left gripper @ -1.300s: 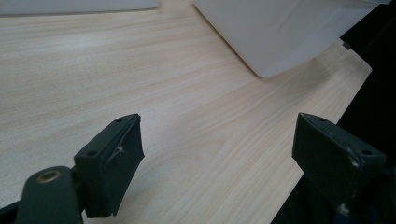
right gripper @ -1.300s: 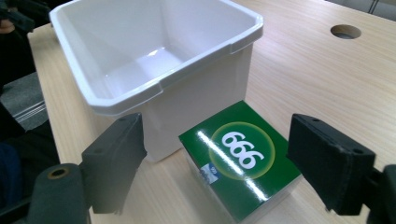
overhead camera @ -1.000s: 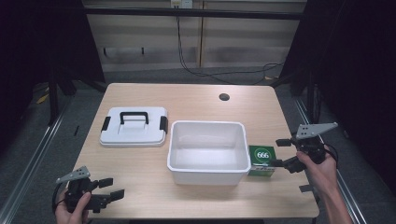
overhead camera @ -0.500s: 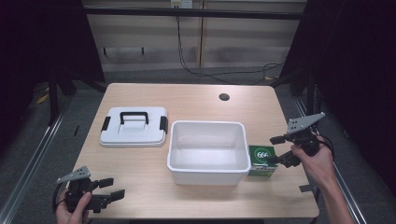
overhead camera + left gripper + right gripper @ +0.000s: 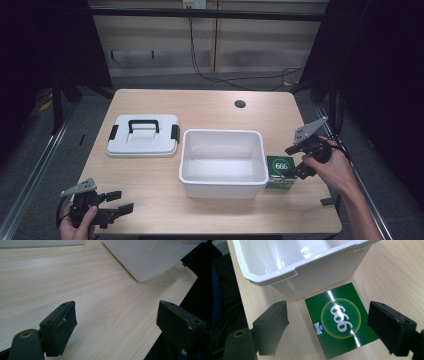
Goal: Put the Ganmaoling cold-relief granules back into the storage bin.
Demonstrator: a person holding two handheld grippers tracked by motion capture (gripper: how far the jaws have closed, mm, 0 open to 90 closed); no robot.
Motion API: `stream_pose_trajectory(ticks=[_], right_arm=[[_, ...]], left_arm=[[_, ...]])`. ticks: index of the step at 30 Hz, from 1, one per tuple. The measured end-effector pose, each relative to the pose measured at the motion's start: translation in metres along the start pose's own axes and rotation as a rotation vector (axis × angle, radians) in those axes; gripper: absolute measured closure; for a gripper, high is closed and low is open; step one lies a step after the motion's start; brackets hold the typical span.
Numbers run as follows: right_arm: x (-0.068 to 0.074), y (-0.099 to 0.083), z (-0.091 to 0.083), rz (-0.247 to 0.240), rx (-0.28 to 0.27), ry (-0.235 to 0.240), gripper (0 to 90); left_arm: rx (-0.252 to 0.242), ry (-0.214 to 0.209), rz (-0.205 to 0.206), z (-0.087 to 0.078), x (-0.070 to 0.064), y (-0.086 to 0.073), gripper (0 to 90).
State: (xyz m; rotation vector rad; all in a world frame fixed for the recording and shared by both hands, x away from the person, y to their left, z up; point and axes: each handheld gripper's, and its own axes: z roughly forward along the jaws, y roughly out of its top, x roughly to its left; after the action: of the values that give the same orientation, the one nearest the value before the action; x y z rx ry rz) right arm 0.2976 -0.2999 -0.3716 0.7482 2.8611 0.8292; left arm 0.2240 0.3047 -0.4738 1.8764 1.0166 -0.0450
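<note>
Jaws of the right gripper (image 5: 327, 322) are standing wide apart above the green box (image 5: 340, 318), which is lying just beside the white tub (image 5: 222, 162). Left gripper (image 5: 117, 202) is resting open near the table (image 5: 210, 102) edge. White lid (image 5: 143, 136) is sitting apart. Box's near edge is cut off.

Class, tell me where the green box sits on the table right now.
In the high view the green box lies flat on the table's right side, right beside the white tub, with the open right gripper hovering over it.
</note>
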Motion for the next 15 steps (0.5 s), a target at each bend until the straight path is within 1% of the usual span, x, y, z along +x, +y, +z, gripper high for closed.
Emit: stream_pose_trajectory(ticks=[1,2,3,4,5,7,8,10,11,14,15], right_arm=[[0.0,0.0,0.0,0.0,0.0,0.0,15.8],[-0.001,0.003,0.003,-0.012,0.029,0.012,15.9],[-0.001,0.004,0.004,-0.033,0.044,0.008,15.9],[-0.001,0.004,0.004,-0.033,0.044,0.008,15.9],[-0.001,0.007,0.009,-0.054,0.082,0.02,16.3],[-0.001,0.008,0.014,-0.076,0.109,0.026,17.6],[-0.002,0.009,0.015,-0.085,0.11,0.03,17.8],[-0.003,0.009,0.015,-0.084,0.114,0.031,18.0],[-0.006,0.009,0.016,-0.092,0.112,0.036,18.0],[-0.008,0.01,0.015,-0.083,0.124,0.044,18.5],[-0.01,0.01,0.015,-0.081,0.127,0.047,17.4]], left_arm=[[-0.001,0.0,0.0,0.0,0.0,0.0,16.3],[-0.002,0.001,-0.001,0.0,0.0,0.0,16.3],[-0.002,-0.004,0.0,0.0,0.0,0.0,16.3],[-0.002,-0.004,0.0,0.0,0.0,0.0,16.3],[-0.003,-0.002,-0.001,0.0,0.0,0.0,16.3],[0.0,-0.002,0.0,0.0,0.001,0.0,16.2],[0.0,-0.002,0.002,0.0,0.001,0.0,16.3],[-0.002,-0.004,0.0,0.0,0.0,0.0,16.3],[-0.002,-0.007,0.002,0.0,0.0,0.0,16.3],[-0.006,-0.014,0.01,-0.001,0.0,0.0,16.3],[-0.005,-0.013,0.011,-0.001,0.0,0.0,16.3]])
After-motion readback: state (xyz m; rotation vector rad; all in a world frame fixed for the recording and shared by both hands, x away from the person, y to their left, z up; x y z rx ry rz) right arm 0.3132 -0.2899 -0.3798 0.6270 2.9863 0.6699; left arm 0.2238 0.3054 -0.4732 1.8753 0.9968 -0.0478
